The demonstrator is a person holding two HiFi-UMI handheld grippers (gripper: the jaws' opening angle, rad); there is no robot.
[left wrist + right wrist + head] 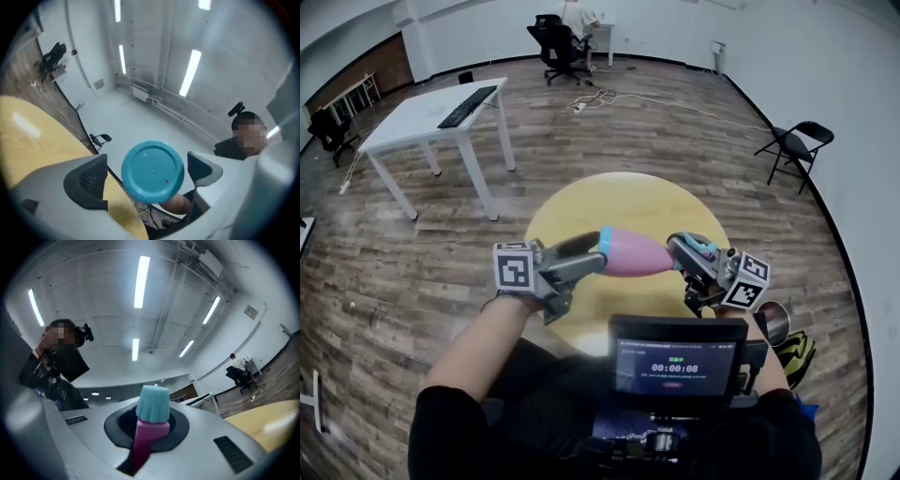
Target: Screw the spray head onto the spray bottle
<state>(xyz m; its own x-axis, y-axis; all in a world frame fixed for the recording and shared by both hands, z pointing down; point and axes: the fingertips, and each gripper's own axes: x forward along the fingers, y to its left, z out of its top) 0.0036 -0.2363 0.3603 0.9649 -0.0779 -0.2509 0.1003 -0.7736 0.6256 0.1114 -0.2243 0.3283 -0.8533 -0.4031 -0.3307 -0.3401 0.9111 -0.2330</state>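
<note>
Left gripper [592,255] pinches the teal-based pink plastic spray bottle [633,253]; right gripper [686,255] clamps the teal-and-pink spray head [151,418] at its neck, tightening likely unfinished.

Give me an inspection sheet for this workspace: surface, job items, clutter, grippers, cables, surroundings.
Surface: round yellow table, bare where visible.
Job's things: pink plastic spray bottle with a teal base, held level above the table; teal-and-pink spray head at its neck end, threading cannot be judged.
Clutter: nothing seen on the table.
Grippers: left gripper shut on the bottle's base end; right gripper shut on the spray head.
Cables: white power strip with its lead on the wooden floor beyond the table.
Surroundings: white desk with black keyboard; black folding chair by the wall; black office chair far back.
</note>
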